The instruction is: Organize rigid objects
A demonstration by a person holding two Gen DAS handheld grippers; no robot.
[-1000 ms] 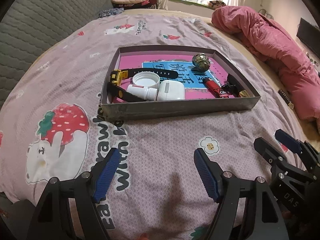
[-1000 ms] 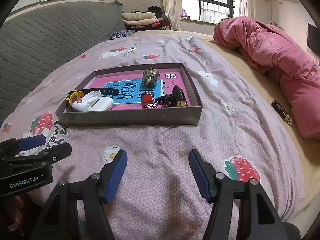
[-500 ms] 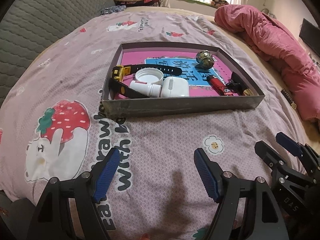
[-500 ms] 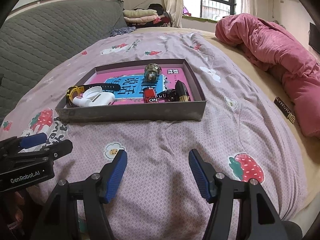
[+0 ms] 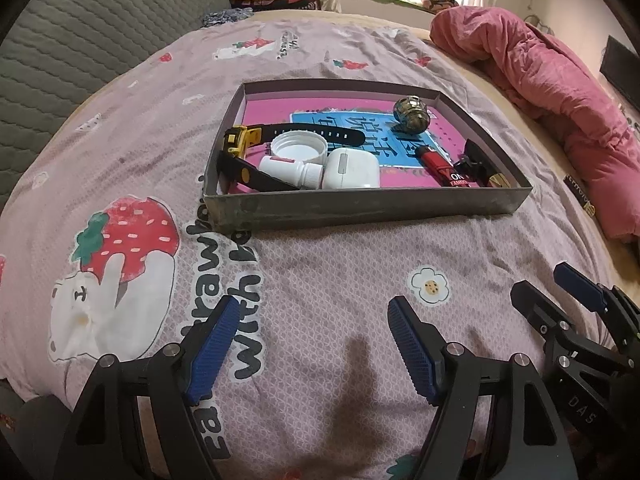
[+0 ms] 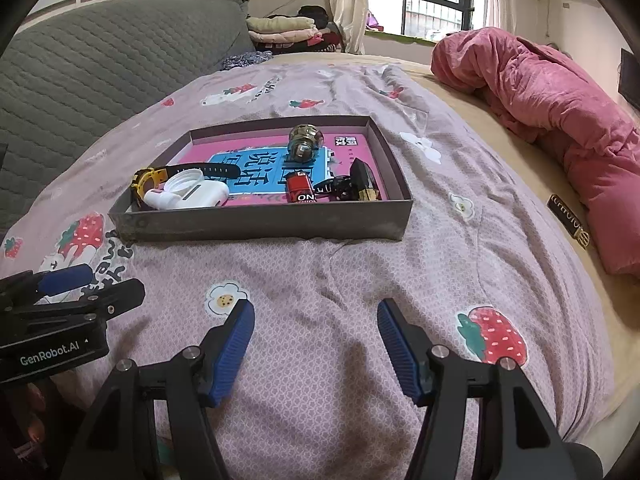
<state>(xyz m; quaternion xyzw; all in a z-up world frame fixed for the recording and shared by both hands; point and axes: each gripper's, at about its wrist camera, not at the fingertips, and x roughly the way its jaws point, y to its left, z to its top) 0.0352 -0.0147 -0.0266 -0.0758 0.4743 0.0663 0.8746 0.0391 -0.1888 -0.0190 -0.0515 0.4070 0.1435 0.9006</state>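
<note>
A shallow grey box (image 5: pixel 360 210) (image 6: pixel 260 222) lies on the bed with a pink book as its floor. In it are a yellow-and-black watch (image 5: pixel 240 144) (image 6: pixel 146 182), a white lid (image 5: pixel 298 148), a small white bottle (image 5: pixel 288 170), a white earbud case (image 5: pixel 352 168) (image 6: pixel 200 194), a metal knob (image 5: pixel 410 114) (image 6: pixel 304 142), a red lighter (image 5: pixel 440 166) (image 6: pixel 302 188) and a black item (image 5: pixel 478 166) (image 6: pixel 360 180). My left gripper (image 5: pixel 310 332) and right gripper (image 6: pixel 316 334) hang open over the sheet, well short of the box, holding nothing.
A rumpled pink quilt (image 5: pixel 560 80) (image 6: pixel 560 112) lies along the right side of the bed. A grey padded headboard (image 6: pixel 80 72) rises at the left. Folded clothes (image 6: pixel 288 30) are stacked by the window at the back. The strawberry-print sheet (image 6: pixel 400 280) covers the bed.
Both grippers have drawn slightly back and up from the box, staying open. The things in the box have not moved.
</note>
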